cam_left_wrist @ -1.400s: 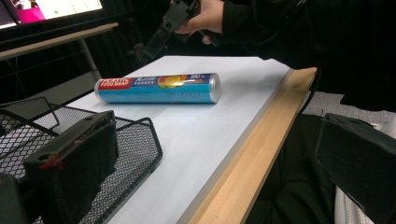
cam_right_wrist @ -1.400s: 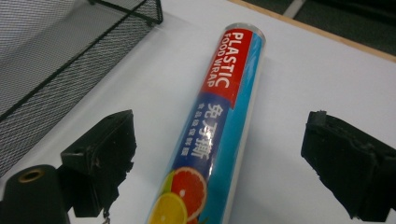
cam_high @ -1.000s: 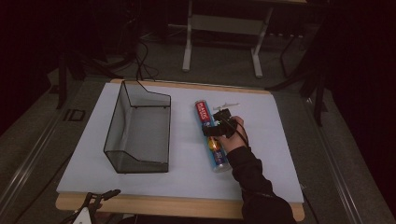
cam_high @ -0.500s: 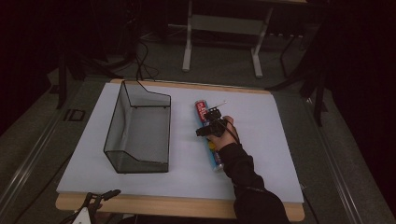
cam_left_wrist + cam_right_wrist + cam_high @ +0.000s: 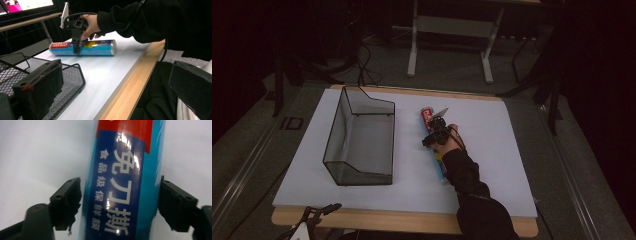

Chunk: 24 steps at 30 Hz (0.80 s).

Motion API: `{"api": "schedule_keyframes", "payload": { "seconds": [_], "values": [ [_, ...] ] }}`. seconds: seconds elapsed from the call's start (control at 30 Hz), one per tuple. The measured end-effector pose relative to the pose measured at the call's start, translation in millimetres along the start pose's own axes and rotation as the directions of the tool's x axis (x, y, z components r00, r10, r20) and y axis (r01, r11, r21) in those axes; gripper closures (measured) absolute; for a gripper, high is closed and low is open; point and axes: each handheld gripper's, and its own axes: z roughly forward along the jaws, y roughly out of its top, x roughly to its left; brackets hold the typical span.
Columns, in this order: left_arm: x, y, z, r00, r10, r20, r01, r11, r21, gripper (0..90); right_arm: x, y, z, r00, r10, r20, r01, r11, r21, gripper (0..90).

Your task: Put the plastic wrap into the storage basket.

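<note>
Right of the wire basket (image 5: 362,142), the right gripper (image 5: 435,131) is straddling the cling-film tube (image 5: 122,182), jaws spread either side, seemingly readying a crosswise grasp.

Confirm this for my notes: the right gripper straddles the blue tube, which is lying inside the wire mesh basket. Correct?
Not quite. The right gripper does straddle the blue tube, but the tube lies flat on the white table surface, beside the wire mesh basket, not inside it. The high view shows the two clearly apart.
</note>
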Motion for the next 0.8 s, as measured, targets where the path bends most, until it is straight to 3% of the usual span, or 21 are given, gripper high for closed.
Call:
{"api": "schedule_keyframes", "payload": {
  "seconds": [0.17,0.3,0.37,0.43,0.47,0.6,0.8],
  "values": [
    [0.2,-0.4,0.7,1.0,-0.001,0.0,0.001,1.0,0.004,0.1,-1.3,-1.2,6.8,0.9999,-0.004,-0.013,0.004,1.0,0.024,27.7],
    [0.0,-0.3,0.8,1.0,0.004,0.0,-0.004,1.0,0.008,0.1,2.0,0.1,5.3,0.9999,0.015,0.009,-0.015,1.0,0.02,29.8],
    [0.3,-0.4,0.2,1.0,0.003,-0.001,-0.003,1.0,0.006,0.1,0.1,-0.2,4.7,0.9996,0.027,-0.005,-0.027,0.999,0.017,30.2],
    [0.5,-0.6,0.2,1.0,0.001,-0.002,-0.001,1.0,0.004,0.1,-6.0,-1.8,2.2,0.9968,0.063,-0.049,-0.063,0.998,0.01,30.7],
    [0.6,-0.7,0.6,1.0,0.002,0.0,-0.002,1.0,0.006,0.1,-8.9,-3.0,-1.0,0.9948,0.075,-0.068,-0.076,0.997,-0.009,30.7],
    [0.4,-0.6,0.9,1.0,0.004,0.001,-0.004,0.9999,0.01,0.1,-11.5,-2.0,-10.4,0.9946,0.075,-0.072,-0.078,0.996,-0.038,31.1],
    [0.2,-0.5,1.4,1.0,0.004,0.0,-0.004,0.9999,0.01,0.1,-9.8,3.3,-38.1,0.9918,0.076,-0.103,-0.088,0.989,-0.121,31.4]
  ]
}}
